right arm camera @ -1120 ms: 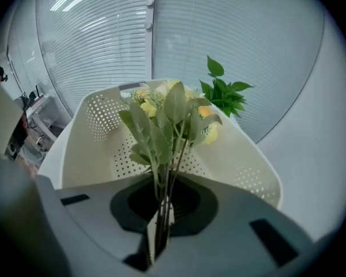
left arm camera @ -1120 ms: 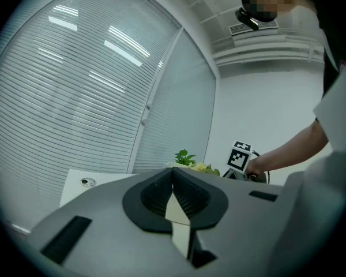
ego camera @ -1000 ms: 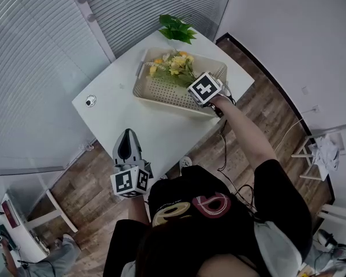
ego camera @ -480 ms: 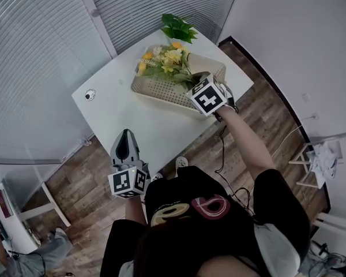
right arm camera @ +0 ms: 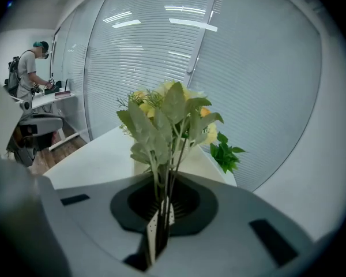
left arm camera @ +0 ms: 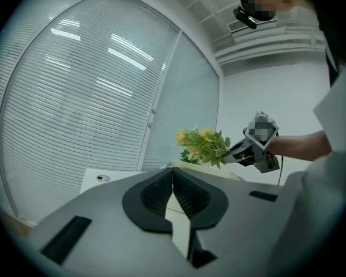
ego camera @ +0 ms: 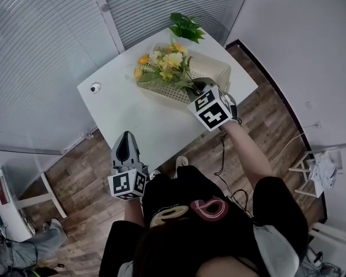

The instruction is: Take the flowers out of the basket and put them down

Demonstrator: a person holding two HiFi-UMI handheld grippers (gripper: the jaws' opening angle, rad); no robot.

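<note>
A bunch of yellow and orange flowers with green leaves (ego camera: 164, 64) hangs above the cream perforated basket (ego camera: 216, 69) on the white table (ego camera: 132, 117). My right gripper (ego camera: 194, 89) is shut on the stems at the basket's near rim. In the right gripper view the stems run down between the jaws of that gripper (right arm camera: 160, 212) and the flowers (right arm camera: 167, 117) stand upright. My left gripper (ego camera: 126, 137) is off the table's near edge, shut and empty. Its own view shows the left gripper (left arm camera: 173, 175), with the flowers (left arm camera: 203, 143) and the right gripper (left arm camera: 241, 152) farther off.
A green leafy plant (ego camera: 185, 26) stands at the table's far corner behind the basket. A small round object (ego camera: 95, 88) lies near the table's left corner. Glass walls with blinds run along the left. A person (right arm camera: 30, 68) works at a desk in the background.
The right gripper has risen with the flowers. They lay in the basket before and now stand above its rim. The left gripper has hardly shifted.
</note>
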